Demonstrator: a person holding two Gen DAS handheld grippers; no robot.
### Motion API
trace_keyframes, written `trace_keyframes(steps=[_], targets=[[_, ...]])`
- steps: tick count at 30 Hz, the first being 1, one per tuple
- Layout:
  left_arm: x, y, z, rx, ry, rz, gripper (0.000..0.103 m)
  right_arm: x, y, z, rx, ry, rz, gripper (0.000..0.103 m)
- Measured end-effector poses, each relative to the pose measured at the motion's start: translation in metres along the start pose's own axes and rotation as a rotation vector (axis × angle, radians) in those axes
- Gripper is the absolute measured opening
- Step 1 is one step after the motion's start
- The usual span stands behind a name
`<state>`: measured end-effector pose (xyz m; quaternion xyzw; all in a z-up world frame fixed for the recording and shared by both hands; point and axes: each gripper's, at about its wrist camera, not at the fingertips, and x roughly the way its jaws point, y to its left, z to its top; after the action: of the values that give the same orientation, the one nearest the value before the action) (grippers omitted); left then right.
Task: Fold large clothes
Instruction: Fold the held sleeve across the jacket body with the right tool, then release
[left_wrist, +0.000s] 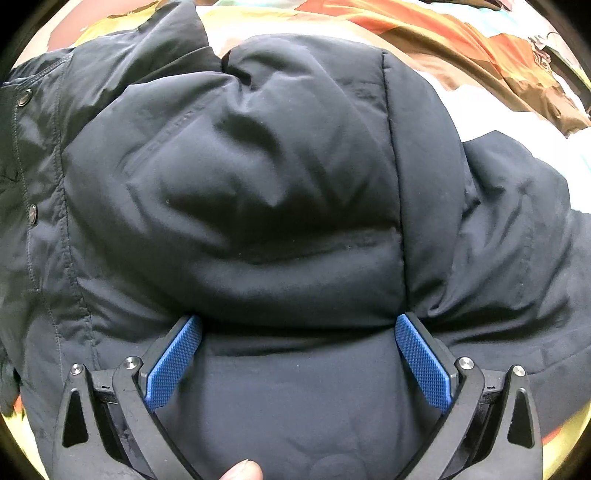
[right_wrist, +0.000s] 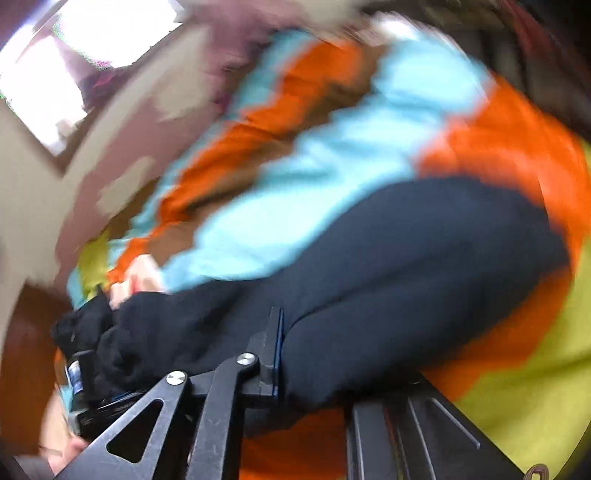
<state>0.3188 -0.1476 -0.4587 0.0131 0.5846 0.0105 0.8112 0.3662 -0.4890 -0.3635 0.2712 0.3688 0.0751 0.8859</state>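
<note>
Bright patchwork bed cover (left_wrist: 461, 48) under a big puffy black jacket (left_wrist: 258, 166).
Left tongs (left_wrist: 298, 332) gape wide at 6 o'clock, holding nothing. Right tongs (right_wrist: 291, 354) look pressed into jacket cloth; blur hides how tight.

Black jacket (left_wrist: 280, 177); orange, light-blue, yellow-green patchwork bedspread (right_wrist: 332, 155); blue pads (left_wrist: 173, 363).

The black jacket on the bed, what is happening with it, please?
A person is folding a black puffer jacket on a colourful bedspread, with a handheld gripper in each hand. The left gripper is open, its blue pads spread wide against a bulging fold of the jacket without pinching it. The right gripper seems to hold jacket fabric, but that view is blurred, so its grip is unclear.
</note>
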Motion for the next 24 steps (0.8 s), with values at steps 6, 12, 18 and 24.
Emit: trace_keyframes(steps=[6, 12, 18, 24], targets=[[0.003, -0.002, 0.003, 0.002, 0.018, -0.003, 0.102, -0.033, 0.097, 0.029, -0.149, -0.063, 0.199, 0.01], [-0.008, 0.01, -0.002, 0.047, -0.016, -0.04, 0.102, -0.032, 0.185, 0.03, -0.275, -0.038, 0.332, 0.01], [-0.024, 0.058, -0.022, 0.012, -0.035, -0.071, 0.102, -0.017, 0.245, 0.014, -0.32, 0.002, 0.388, 0.01], [-0.052, 0.14, -0.048, -0.079, -0.063, -0.147, 0.102, 0.005, 0.298, -0.022, -0.361, 0.075, 0.412, 0.01]])
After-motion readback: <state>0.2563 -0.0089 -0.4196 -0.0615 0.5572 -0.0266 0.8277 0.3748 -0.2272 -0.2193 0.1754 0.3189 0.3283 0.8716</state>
